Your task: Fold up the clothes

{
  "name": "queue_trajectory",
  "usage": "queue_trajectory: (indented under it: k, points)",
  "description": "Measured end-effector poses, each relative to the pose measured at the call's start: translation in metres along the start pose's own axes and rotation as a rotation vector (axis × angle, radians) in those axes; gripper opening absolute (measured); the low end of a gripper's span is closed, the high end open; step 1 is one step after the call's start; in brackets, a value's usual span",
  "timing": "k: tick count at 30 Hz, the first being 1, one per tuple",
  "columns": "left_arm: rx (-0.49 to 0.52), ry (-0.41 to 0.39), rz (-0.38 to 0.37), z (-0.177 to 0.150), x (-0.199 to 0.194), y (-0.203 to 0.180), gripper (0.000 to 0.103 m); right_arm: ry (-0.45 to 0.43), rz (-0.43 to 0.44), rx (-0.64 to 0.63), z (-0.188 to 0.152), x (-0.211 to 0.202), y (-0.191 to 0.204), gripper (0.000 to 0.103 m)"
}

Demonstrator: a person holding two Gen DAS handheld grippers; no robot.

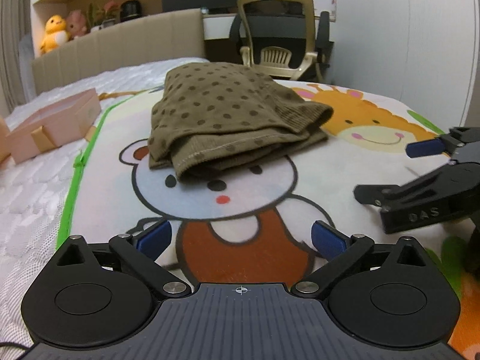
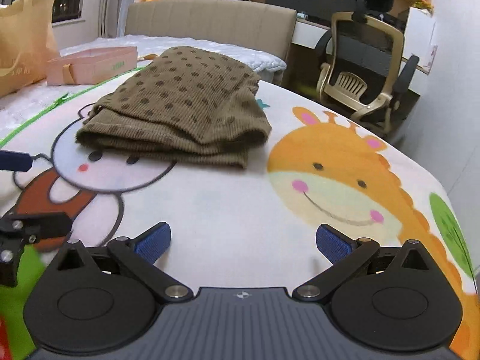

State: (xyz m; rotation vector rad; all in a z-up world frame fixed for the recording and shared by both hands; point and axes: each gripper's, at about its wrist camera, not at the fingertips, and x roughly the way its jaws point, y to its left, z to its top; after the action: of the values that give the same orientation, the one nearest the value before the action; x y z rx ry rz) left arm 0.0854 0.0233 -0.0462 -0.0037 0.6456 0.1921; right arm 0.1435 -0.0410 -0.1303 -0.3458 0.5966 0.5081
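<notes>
An olive-brown garment with dark dots lies folded in a compact stack on a cartoon blanket; it also shows in the right wrist view. My left gripper is open and empty, hovering over the blanket short of the garment. My right gripper is open and empty, also short of the garment and to its right. The right gripper appears at the right edge of the left wrist view, and the left gripper at the left edge of the right wrist view.
A pink gift box sits on the white mattress left of the blanket. A paper bag stands beyond it. A beige headboard is behind, and an office chair stands past the bed's right side.
</notes>
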Motion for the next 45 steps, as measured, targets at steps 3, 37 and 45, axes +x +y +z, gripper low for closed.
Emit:
queue_trajectory:
  k: [3,37,45]
  points:
    - [0.019,0.009,-0.005,0.000,0.001,-0.003,0.103,-0.005,0.014,0.056,-0.011,-0.008,-0.008,0.103]
    - [-0.039,0.077,-0.019,0.003,0.012,0.007,0.103,0.027,0.068,0.141,-0.014,-0.003,-0.016,0.103]
    - [-0.071,0.072,0.028,0.004,0.012,0.005,0.103,0.028,0.069,0.143,-0.014,-0.003,-0.016,0.103]
